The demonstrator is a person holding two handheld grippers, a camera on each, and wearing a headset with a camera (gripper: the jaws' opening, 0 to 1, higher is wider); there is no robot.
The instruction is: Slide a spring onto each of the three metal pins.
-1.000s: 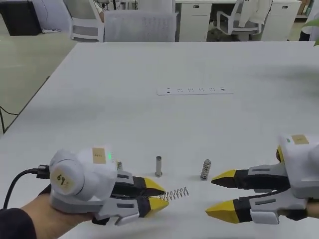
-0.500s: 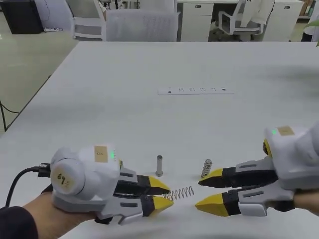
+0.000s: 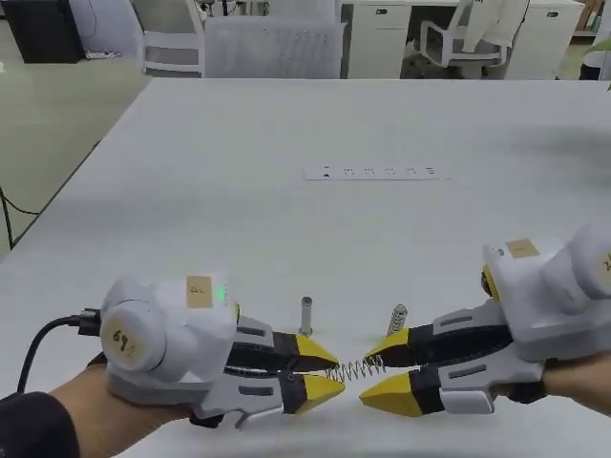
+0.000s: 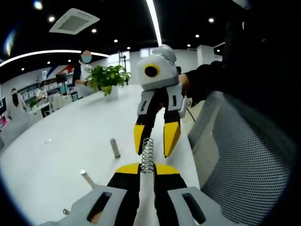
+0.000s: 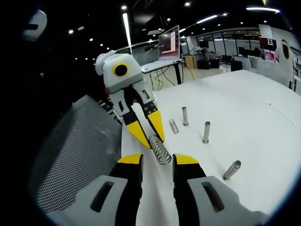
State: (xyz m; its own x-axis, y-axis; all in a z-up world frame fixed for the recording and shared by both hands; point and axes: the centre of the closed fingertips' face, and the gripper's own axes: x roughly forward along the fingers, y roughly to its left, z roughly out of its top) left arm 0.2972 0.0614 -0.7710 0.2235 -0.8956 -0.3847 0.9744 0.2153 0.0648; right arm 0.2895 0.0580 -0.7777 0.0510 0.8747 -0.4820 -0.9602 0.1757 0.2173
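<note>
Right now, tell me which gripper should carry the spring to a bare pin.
Left, probably. The left gripper is shut on the spring, and a bare pin stands just beyond its fingers. The right gripper is open, with the spring's free end between its fingers, not clamped.

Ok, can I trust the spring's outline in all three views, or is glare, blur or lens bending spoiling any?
Head view: even light, faint shadows, no glare; spring thin but readable. Left gripper view: fisheye bends the table, ceiling strips blown bright, spring crisp at centre. Right gripper view: left side dark, same bending, spring clear between the fingers.
</note>
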